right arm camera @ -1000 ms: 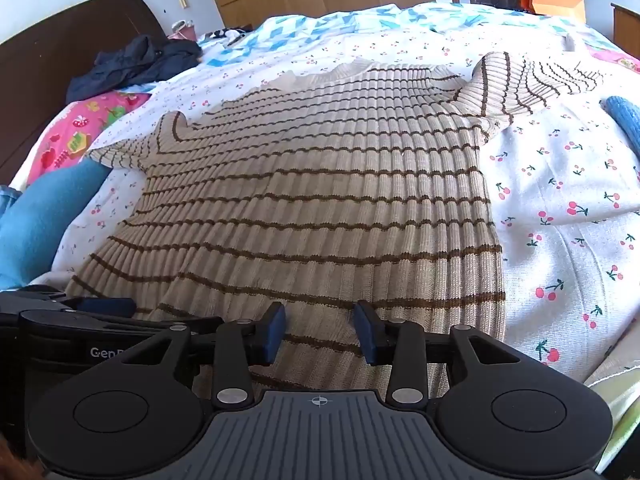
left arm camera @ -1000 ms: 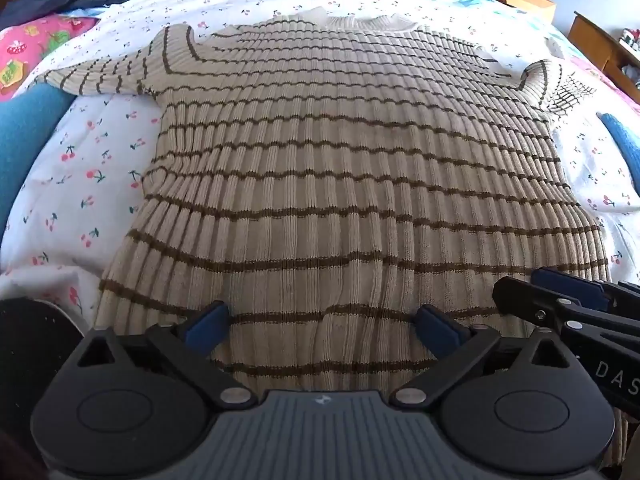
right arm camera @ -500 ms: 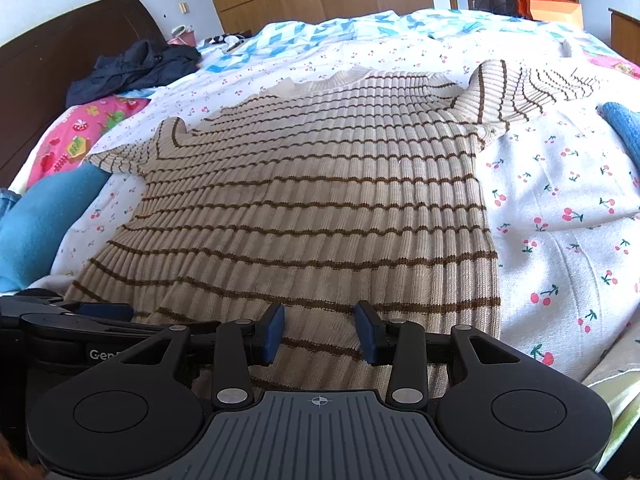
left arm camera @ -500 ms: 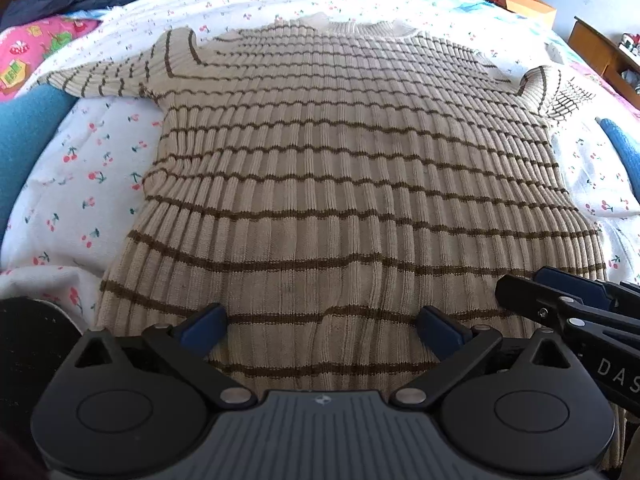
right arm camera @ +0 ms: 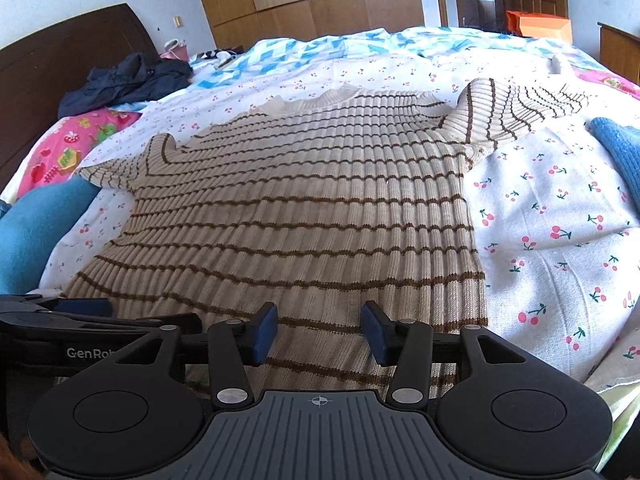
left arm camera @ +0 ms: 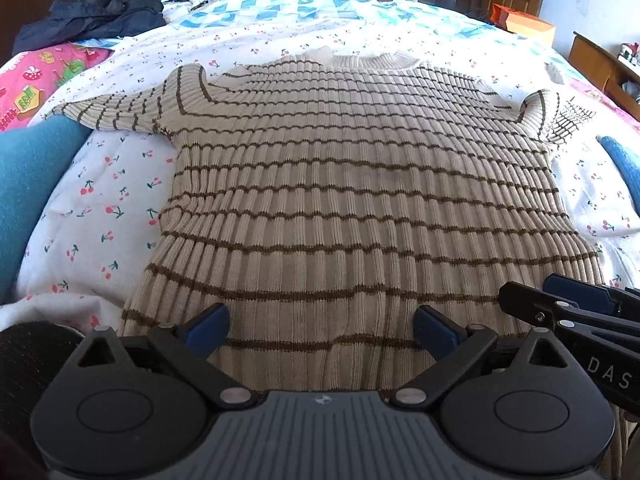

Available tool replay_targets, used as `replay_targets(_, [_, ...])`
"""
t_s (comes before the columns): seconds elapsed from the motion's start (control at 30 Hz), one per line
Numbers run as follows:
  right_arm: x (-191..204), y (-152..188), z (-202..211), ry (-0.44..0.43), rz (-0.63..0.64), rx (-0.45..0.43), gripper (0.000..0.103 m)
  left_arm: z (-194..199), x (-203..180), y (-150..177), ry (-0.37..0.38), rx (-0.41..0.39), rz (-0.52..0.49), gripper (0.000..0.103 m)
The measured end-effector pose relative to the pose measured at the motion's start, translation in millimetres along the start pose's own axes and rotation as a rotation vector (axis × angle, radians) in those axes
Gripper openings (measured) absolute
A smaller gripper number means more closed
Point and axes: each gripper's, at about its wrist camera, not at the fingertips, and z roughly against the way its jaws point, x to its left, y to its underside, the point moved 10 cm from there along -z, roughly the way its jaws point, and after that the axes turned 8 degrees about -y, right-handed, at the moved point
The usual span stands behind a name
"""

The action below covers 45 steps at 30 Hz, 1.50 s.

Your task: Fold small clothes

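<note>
A beige ribbed sweater with thin brown stripes (left arm camera: 352, 200) lies flat on the cherry-print bed cover, collar far, hem near me; it also shows in the right wrist view (right arm camera: 312, 216). Its sleeves spread out to the left (left arm camera: 120, 114) and right (right arm camera: 520, 108). My left gripper (left arm camera: 322, 326) is open wide, hovering over the hem left of centre. My right gripper (right arm camera: 318, 330) is open less wide over the hem's right part. Neither holds cloth. The right gripper's fingers (left arm camera: 568, 308) show at the right of the left wrist view.
White cherry-print cover (right arm camera: 552, 240) spreads around the sweater. Blue cloth lies at left (left arm camera: 28, 184) and right (right arm camera: 616, 144). A dark garment pile (left arm camera: 92, 20) and pink print fabric (left arm camera: 36, 84) sit far left. Headboard (right arm camera: 60, 64), wardrobe and orange box (right arm camera: 536, 26) stand beyond.
Both cameras have tilted up or drawn back slightly, so the sweater sits lower in view and more room shows. Both grippers stay open the same width over the hem.
</note>
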Motion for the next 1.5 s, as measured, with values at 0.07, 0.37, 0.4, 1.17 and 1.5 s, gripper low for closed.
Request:
replay_targets(0.07, [-0.3, -0.7, 0.1, 0.003, 0.005, -0.003, 0.047, -0.2, -0.3, 0.0, 0.004, 0.003, 0.009, 0.102])
replay_targets(0.37, [0.4, -1.6, 3.3, 0.008, 0.018, -0.012, 0.047, 4.8, -1.9, -1.5, -0.004, -0.017, 0.008, 0.102])
replay_targets(0.4, [0.9, -1.8, 3.8, 0.009, 0.021, -0.014, 0.047, 5.7, -2.1, -1.9, -0.005, -0.021, 0.007, 0.102])
replay_targets(1.17, [0.3, -0.5, 1.9, 0.019, 0.030, -0.007, 0.049, 5.0, -1.6, -1.8, -0.015, -0.015, 0.000, 0.102])
replay_targets(1.5, [0.8, -0.9, 2.2, 0.018, 0.031, -0.009, 0.049, 4.0, -0.8, -0.1, -0.015, -0.009, -0.002, 0.102])
